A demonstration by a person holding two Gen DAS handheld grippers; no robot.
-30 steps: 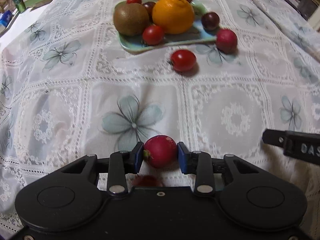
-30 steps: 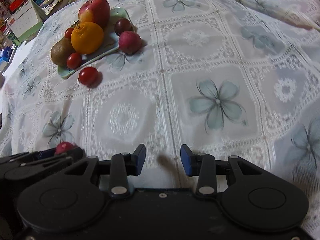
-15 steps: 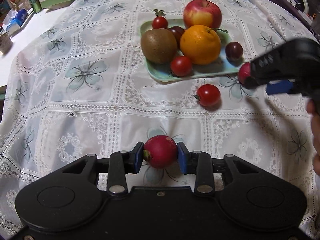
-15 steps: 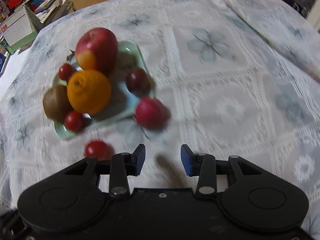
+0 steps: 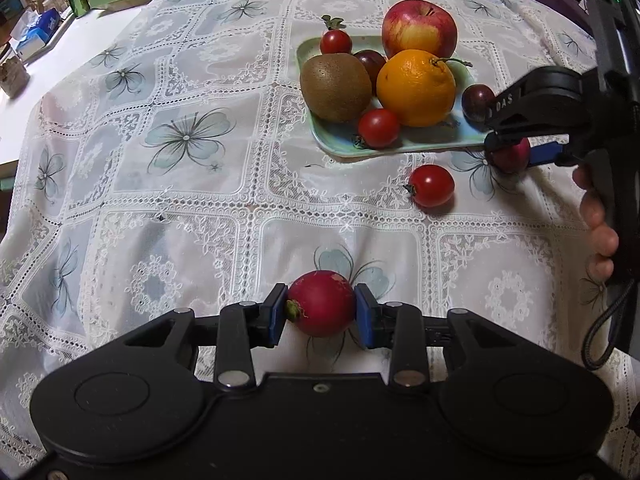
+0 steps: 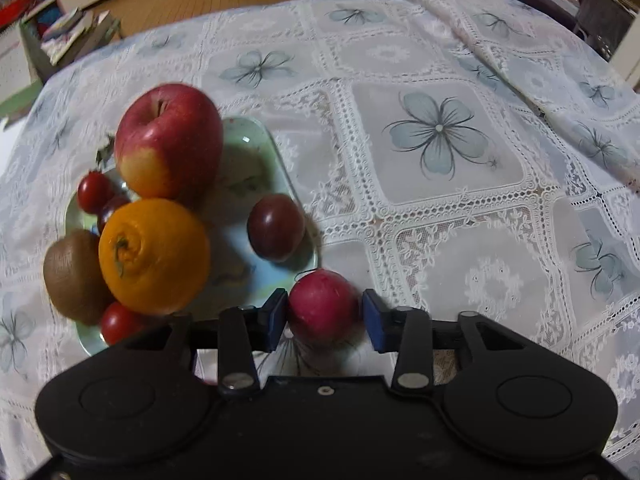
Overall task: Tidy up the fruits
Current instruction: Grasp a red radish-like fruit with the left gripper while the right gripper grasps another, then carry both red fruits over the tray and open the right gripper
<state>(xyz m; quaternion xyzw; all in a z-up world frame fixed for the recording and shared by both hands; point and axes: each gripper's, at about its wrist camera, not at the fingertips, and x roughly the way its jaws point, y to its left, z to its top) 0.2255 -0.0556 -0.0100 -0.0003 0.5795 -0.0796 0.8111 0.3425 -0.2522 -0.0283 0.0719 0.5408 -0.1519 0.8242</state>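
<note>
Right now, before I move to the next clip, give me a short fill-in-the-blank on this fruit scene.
1. The left gripper is shut on a ____.
2. The orange sits on the green ____.
3. The loose cherry tomato lies on the ____, off the plate.
4. The right gripper straddles a second radish beside the plate's ____.

Missing: radish; plate; tablecloth; edge

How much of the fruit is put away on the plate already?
Most of it: the apple, orange, kiwi and some small fruits sit on the green plate. The left gripper holds one red radish. The right gripper has been closing its jaws around a second radish beside the plate, a gap still showing. One tomato lies on the cloth.
</note>
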